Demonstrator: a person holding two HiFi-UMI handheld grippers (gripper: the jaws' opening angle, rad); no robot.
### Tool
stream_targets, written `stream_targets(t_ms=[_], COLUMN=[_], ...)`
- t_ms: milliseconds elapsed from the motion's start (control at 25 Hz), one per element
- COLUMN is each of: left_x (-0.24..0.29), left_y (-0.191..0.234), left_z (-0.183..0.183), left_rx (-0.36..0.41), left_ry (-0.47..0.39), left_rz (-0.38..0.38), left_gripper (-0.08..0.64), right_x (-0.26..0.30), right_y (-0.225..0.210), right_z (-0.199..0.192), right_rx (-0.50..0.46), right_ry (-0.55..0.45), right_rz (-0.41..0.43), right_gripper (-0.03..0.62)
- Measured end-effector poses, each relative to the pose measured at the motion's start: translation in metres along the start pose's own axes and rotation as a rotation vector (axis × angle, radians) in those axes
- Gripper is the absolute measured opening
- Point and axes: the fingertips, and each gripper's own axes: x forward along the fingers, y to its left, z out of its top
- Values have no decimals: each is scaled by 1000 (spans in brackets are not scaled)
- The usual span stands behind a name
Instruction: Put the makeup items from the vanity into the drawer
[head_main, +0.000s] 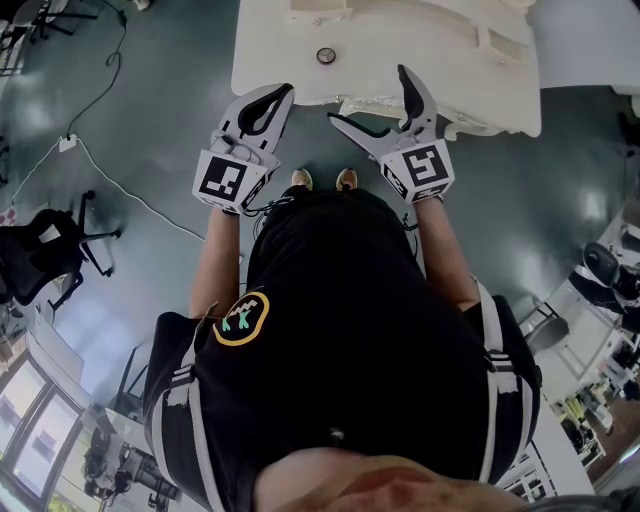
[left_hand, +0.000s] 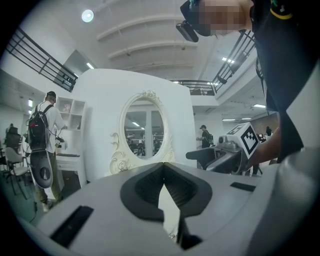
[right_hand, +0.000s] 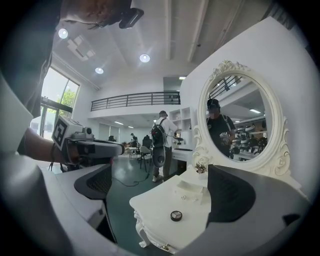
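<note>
In the head view the person stands at the front edge of the white vanity (head_main: 500, 90). The left gripper (head_main: 280, 95) has its jaws pressed together with nothing in them. The right gripper (head_main: 368, 94) is spread wide and empty, reaching over the front edge. The one makeup item I can see, a small round compact (head_main: 325, 55), lies on the top further back, apart from both grippers.

In the left gripper view the pads meet along their length and nothing sits between them. The oval mirror (left_hand: 144, 127) stands ahead, and the other gripper is just beside it on the right.

In the right gripper view the jaws stand far apart with the compact lying between and beyond them, untouched. Below it, the drawer front with its small knob (right_hand: 162, 246) looks shut.

The likely trouble is that the compact is low, flat and on a smooth top. Closing the jaws too high or off-centre could flick it away or off the edge. If the drawer really is shut, lifting the compact first would leave nowhere to put it. The grippers are close enough to bump.
</note>
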Motion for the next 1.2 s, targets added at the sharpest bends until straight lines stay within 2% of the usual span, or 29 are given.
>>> stream_targets(t_ms=[600,800,1200], left_x=[9,15,16], left_y=[-18,-29,-50], left_z=[8,10,-7], left_rx=[18,26,-9], left_ry=[11,12,57], left_rz=[12,46,56], left_gripper=[18,18,18], right_x=[-15,-27,-43], right_y=[-9,-16,-24], right_z=[-4,-6,-27], right_rx=[-14,-13,19], right_ry=[6,-3,18], right_rz=[15,29,42], right_gripper=[598,598,598])
